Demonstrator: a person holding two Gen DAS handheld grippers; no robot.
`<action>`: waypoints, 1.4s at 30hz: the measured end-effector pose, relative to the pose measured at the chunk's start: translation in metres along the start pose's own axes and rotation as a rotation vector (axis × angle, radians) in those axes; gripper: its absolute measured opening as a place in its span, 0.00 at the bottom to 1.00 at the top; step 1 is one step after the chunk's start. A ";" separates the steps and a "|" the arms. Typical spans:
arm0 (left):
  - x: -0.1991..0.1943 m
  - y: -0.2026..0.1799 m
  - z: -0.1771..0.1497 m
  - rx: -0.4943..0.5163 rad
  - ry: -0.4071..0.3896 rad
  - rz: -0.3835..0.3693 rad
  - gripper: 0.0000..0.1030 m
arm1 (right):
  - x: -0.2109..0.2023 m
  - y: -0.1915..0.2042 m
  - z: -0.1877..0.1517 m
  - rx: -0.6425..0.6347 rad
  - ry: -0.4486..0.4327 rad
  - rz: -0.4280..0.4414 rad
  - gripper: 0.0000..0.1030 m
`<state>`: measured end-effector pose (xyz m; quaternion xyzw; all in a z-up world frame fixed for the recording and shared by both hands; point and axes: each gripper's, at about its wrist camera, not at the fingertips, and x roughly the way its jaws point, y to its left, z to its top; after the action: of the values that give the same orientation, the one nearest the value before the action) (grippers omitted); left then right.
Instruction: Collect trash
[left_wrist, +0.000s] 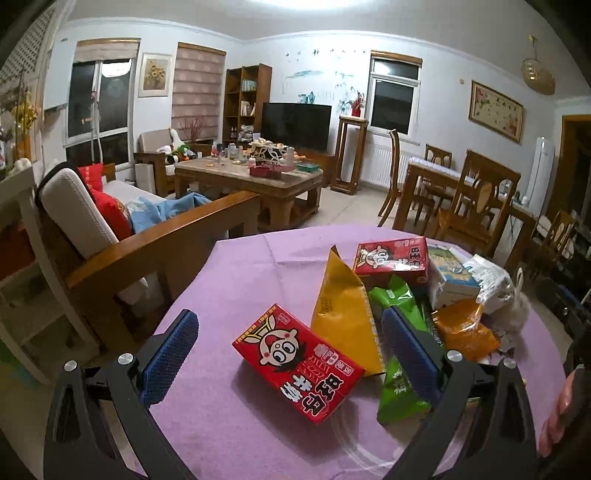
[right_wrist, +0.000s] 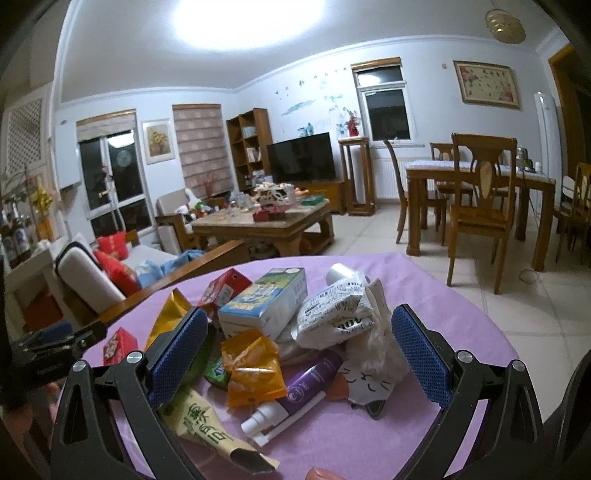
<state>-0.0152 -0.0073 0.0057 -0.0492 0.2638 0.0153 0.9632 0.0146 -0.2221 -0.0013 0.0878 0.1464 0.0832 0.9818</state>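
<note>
The left gripper (left_wrist: 290, 354) stands with its jaws spread wide, gripping nothing, and a red drink carton (left_wrist: 297, 363) with a cartoon face lies flat on the purple tablecloth (left_wrist: 240, 266) in the gap between the blue pads (left_wrist: 170, 356), in the lower middle of the left wrist view. Just right of the carton a yellow-gold packet (left_wrist: 341, 310) stands tilted, and a green wrapper (left_wrist: 400, 391) lies partly hidden behind the right-hand pad. Further up and right in that frame sit a second red carton (left_wrist: 391, 260), a white and blue box (left_wrist: 452, 280) and an orange wrapper (left_wrist: 465, 330), all heaped close together. The right gripper (right_wrist: 301, 358) is likewise wide open and empty, its pads framing the middle of the pile: an orange snack packet (right_wrist: 253, 367) at the centre of the right wrist view, a purple and white tube (right_wrist: 291, 391) just below and right of it, and a crumpled white printed bag (right_wrist: 334, 312) above. A white scrap with a drawn cat face (right_wrist: 365, 382) lies against the tube's right side. The white and blue box (right_wrist: 264, 304) rests on the heap behind the orange packet, with a beige packet printed in green characters (right_wrist: 207, 424) reaching toward the lower left of the frame. Beyond the table, the upper left of both views shows a wooden-armed sofa (left_wrist: 166, 236) with red cushions, and a cluttered coffee table (left_wrist: 251, 177) before a dark television (left_wrist: 295, 125); a dining table with chairs (right_wrist: 476, 195) fills the right.
</note>
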 end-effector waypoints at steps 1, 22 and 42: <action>0.000 0.000 0.000 -0.001 0.001 0.000 0.96 | 0.000 -0.001 0.000 0.000 0.000 -0.001 0.95; 0.005 -0.002 -0.001 0.015 0.026 -0.008 0.96 | -0.002 -0.007 0.002 0.033 0.011 0.005 0.95; 0.009 -0.002 -0.001 0.013 0.032 -0.008 0.96 | -0.002 -0.007 0.003 0.033 0.009 0.005 0.95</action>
<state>-0.0079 -0.0093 0.0009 -0.0440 0.2789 0.0090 0.9593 0.0145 -0.2302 0.0008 0.1038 0.1520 0.0839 0.9793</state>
